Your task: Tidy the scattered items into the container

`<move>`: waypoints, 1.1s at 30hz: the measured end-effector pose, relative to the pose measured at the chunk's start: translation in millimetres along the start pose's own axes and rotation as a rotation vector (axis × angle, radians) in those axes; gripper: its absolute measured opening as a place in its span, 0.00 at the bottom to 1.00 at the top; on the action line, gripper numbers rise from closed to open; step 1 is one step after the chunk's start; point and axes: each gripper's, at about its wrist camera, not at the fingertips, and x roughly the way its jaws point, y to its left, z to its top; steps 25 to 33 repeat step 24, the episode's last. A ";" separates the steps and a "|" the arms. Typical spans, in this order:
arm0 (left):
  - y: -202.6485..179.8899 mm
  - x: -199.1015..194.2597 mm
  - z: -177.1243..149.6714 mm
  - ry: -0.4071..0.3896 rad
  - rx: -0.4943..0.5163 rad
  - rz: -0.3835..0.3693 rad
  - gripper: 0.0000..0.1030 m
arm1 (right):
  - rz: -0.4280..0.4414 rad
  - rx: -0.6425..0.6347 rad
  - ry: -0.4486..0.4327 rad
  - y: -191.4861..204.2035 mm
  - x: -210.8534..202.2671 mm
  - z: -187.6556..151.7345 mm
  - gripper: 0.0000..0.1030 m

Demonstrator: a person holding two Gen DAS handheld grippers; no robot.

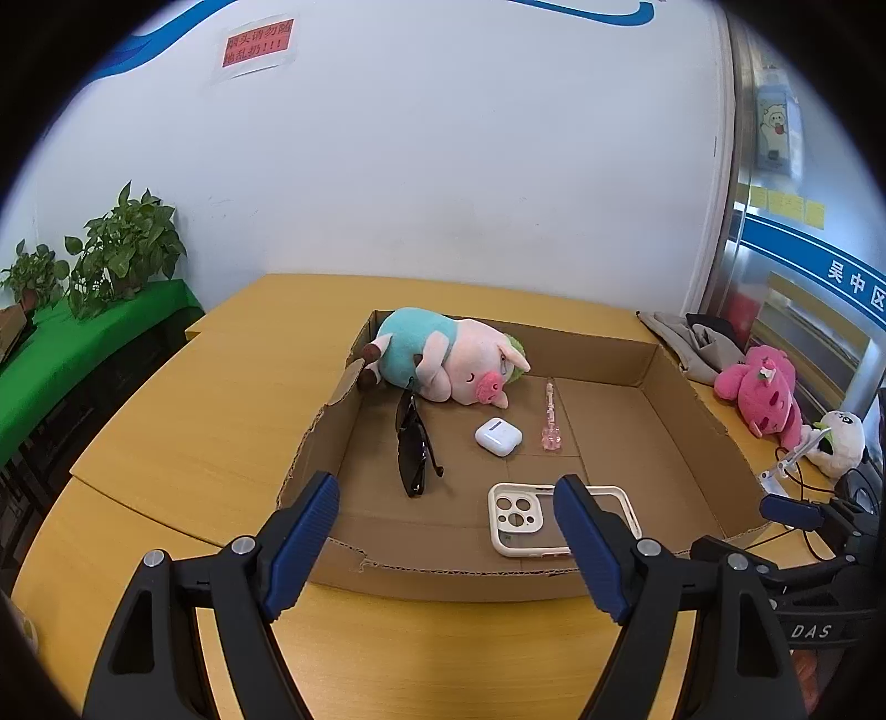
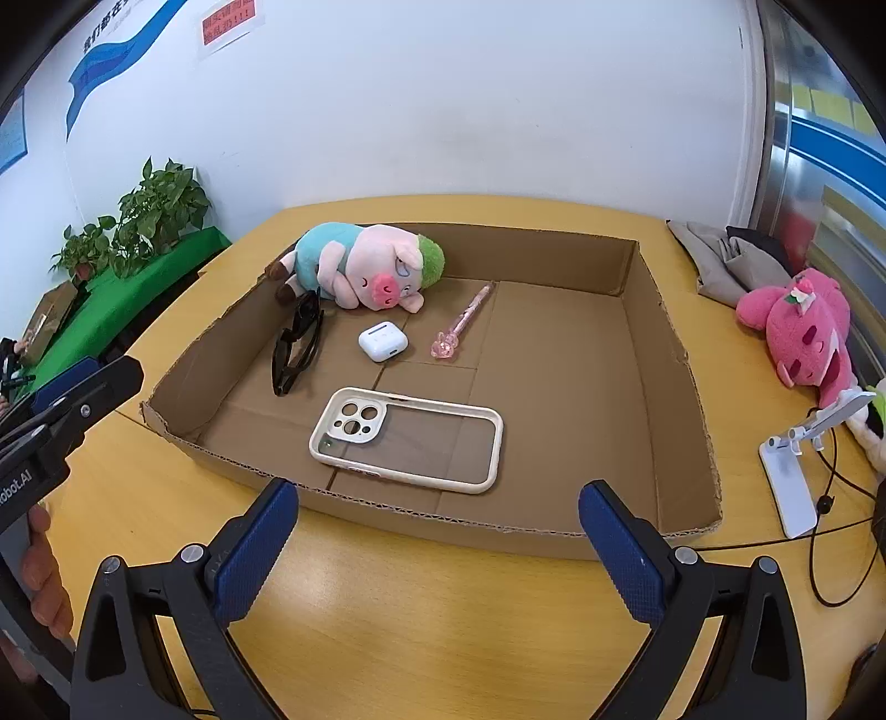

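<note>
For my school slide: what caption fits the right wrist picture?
Open tongs hover before a box holding pig, sunglasses, earbuds, pen, phone case.

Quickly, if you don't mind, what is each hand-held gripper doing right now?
Left hand-held gripper: open, holding nothing.
Right hand-held gripper: open, holding nothing.

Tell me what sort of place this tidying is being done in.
Probably an office or a shared workroom, not a home: a yellow wooden desk against a white wall with a red printed notice, a glass partition with a blue lettered band, and potted plants on a side counter.
</note>
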 end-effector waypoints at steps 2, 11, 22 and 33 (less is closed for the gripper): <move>-0.1 0.6 -1.7 -0.002 -0.001 0.003 0.77 | -0.009 -0.006 0.002 1.7 0.5 -2.7 1.00; -11.9 0.0 -16.2 0.014 0.043 0.022 0.78 | -0.057 -0.013 -0.020 4.1 -1.2 -21.0 1.00; -30.4 17.6 -28.5 0.056 0.090 0.079 0.78 | -0.093 0.002 -0.016 -11.0 10.1 -28.3 1.00; -34.2 18.1 -29.4 0.053 0.101 0.095 0.78 | -0.099 0.001 -0.016 -13.5 11.8 -29.7 1.00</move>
